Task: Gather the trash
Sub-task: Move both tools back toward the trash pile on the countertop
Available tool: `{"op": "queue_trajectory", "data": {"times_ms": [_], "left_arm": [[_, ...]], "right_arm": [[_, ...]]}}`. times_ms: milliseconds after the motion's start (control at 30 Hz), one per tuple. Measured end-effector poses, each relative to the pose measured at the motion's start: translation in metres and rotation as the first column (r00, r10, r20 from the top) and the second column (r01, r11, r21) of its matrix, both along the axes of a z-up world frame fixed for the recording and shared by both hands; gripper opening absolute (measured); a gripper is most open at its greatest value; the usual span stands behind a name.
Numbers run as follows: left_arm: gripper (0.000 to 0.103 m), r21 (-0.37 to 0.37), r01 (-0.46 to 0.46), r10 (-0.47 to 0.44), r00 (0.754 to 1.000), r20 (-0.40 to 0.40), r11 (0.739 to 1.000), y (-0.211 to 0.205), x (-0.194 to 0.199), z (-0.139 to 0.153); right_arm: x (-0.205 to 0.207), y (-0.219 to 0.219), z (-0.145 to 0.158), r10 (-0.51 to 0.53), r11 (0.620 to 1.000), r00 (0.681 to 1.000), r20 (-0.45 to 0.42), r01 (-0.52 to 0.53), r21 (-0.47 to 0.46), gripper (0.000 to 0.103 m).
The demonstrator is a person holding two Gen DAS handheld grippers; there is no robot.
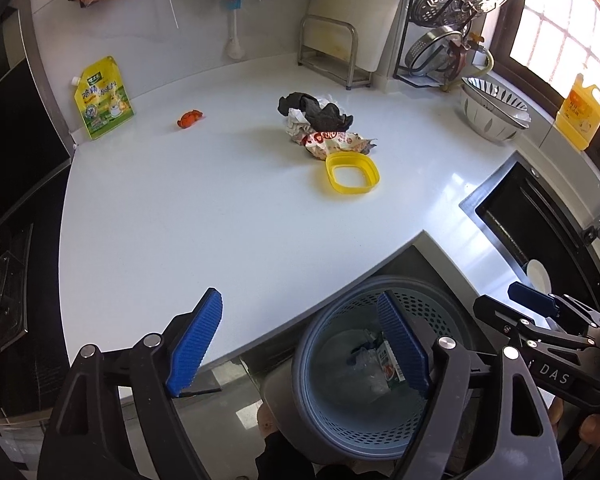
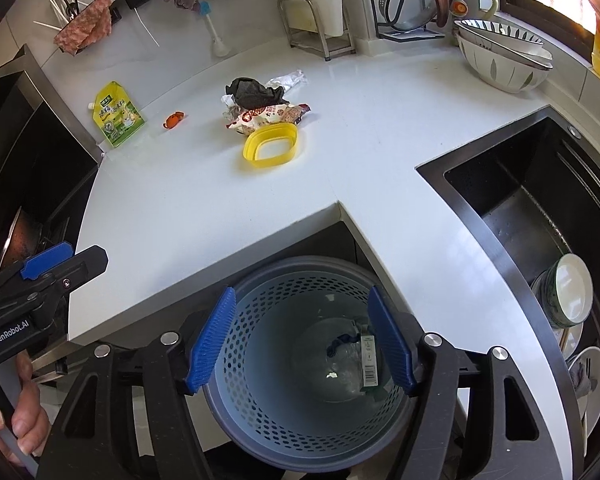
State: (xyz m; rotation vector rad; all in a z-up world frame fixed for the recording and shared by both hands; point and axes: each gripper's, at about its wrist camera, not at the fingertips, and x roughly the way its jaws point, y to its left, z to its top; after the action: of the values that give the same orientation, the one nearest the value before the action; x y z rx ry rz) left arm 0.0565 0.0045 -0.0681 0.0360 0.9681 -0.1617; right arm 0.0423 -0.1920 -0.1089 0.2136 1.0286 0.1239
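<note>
Midway through the cleanup, both grippers hang released and empty over the bin (image 2: 300, 364), which sits on the floor at the bottom of both frames, below the notch in the counter (image 1: 220, 216). The left gripper (image 1: 300, 344) spreads its blue pads wide at the counter's near edge; the right gripper (image 2: 300, 340) frames the bin's perforated rim, jaws equally wide.

Some trash is already in: a clear crumpled wrapper, a dark scrap and a barcoded carton (image 2: 370, 360) lie at the bin's bottom.

Plenty remains on the counter. At centre of the left view sits a heap (image 1: 320, 124) of black cloth-like material, crumpled paper and a printed snack wrapper, with a yellow ring (image 1: 353, 171) touching its near side. An orange scrap (image 1: 190, 118) lies well apart to the left, near a yellow-green pouch (image 1: 103, 98) propped against the wall; whether the pouch counts as trash cannot be told.

At right, the sink (image 2: 540, 216) holds stacked dishes, and bowls (image 2: 500, 60) rest by the window.

By this reckoning the job is under half done, with the heap, ring and scrap left to collect.
</note>
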Motion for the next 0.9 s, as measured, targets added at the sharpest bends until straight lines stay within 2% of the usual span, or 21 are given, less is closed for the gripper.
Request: {"op": "queue_trajectory", "data": {"times_ms": [333, 900], "left_arm": [[0.08, 0.014, -0.011, 0.011, 1.0, 0.017, 1.0, 0.033, 0.052, 0.0], [0.081, 0.019, 0.001, -0.001, 1.0, -0.005, 1.0, 0.07, 0.147, -0.036]], "right_arm": [[0.048, 0.02, -0.001, -0.019, 0.999, 1.0, 0.007, 0.019, -0.03, 0.066], [0.134, 0.051, -0.032, -0.109, 0.992, 0.994, 0.009, 0.109, -0.065, 0.075]]}}
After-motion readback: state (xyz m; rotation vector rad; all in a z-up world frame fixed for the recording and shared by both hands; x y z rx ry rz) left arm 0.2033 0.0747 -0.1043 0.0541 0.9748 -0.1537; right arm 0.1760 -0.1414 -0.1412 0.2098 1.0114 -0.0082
